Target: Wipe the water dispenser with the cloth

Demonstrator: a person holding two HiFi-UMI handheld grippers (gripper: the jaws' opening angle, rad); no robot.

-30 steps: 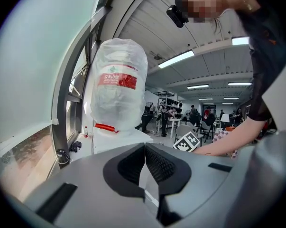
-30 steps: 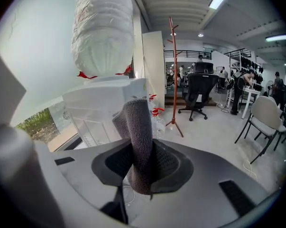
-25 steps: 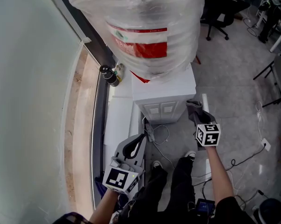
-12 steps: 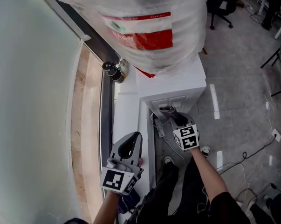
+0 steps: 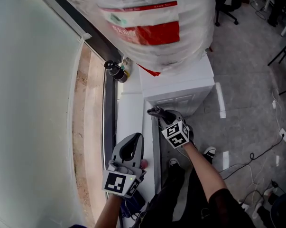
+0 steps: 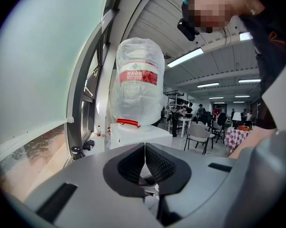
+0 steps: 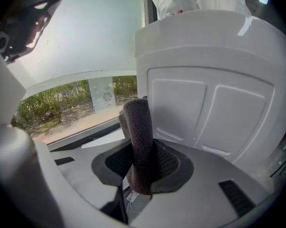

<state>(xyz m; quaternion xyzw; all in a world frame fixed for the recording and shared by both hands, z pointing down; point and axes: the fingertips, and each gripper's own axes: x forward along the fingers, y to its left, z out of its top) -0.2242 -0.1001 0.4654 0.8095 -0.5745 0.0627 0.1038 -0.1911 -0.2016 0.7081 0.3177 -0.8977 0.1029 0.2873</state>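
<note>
My right gripper (image 5: 162,114) has its fingers (image 7: 170,164) clamped on a dark grey cloth (image 7: 139,137). The cloth is folded into a thick roll that stands upright out of the grip. It sits low against the white water dispenser (image 5: 180,85), at the left edge of the panel with two recessed rectangles (image 7: 204,110). From the head view, the tip of the cloth is at the lower left corner of that panel. I cannot tell whether it is pressing on the plastic or just beside it.

My left gripper (image 5: 132,148) is held lower and further left, above the white window ledge (image 5: 128,113), well apart from the dispenser's panel. Its fingers (image 6: 158,163) are together, pad against pad, with nothing between them. They point up towards the dispenser.

On top of the dispenser stands a large water bottle (image 5: 154,25) wrapped in clear plastic film, with a red and white label. A small dark bottle (image 5: 115,71) stands on the ledge just to the left of the dispenser, next to the window frame. White cables (image 5: 261,148) trail over the grey floor (image 5: 247,80) to the right of my legs.
</note>
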